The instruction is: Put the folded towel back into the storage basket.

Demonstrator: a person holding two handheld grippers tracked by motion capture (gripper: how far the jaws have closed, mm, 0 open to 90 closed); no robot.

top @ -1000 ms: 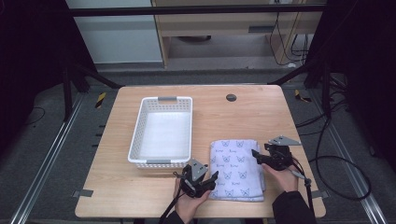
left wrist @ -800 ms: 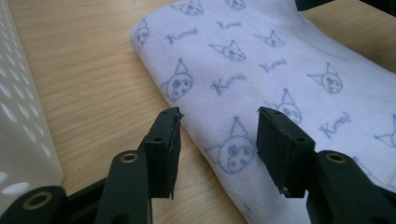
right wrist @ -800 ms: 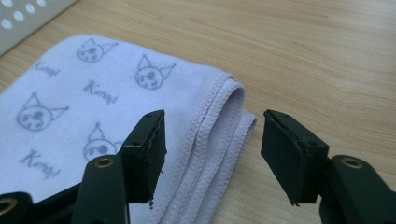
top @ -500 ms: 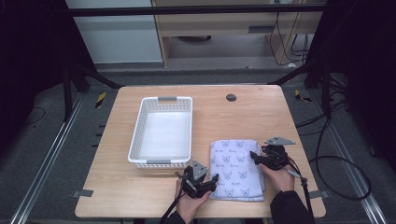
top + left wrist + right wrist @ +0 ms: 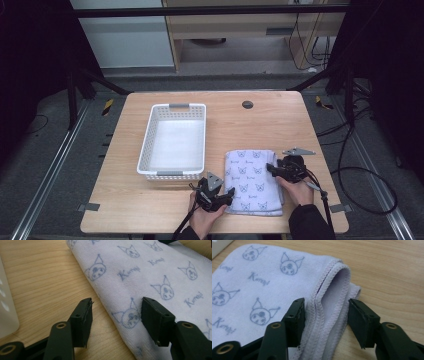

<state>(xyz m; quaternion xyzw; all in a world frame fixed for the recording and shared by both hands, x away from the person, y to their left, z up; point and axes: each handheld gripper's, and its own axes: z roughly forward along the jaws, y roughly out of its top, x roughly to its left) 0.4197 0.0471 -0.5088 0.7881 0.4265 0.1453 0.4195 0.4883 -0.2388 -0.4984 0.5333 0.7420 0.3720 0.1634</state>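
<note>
Wooden table [image 5: 260,125], grey carpeted floor [image 5: 45,165]

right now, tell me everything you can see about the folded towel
The folded towel is pale lilac terry cloth printed with small blue cartoon heads and script words. It lies flat in several layers on the wooden table, near the front edge, right of the white basket. Its stitched hems stack along the right side. The left gripper straddles its left folded edge, jaws open, just opening. The right gripper brackets the hemmed edge, jaws closing, not yet pinching.
</note>
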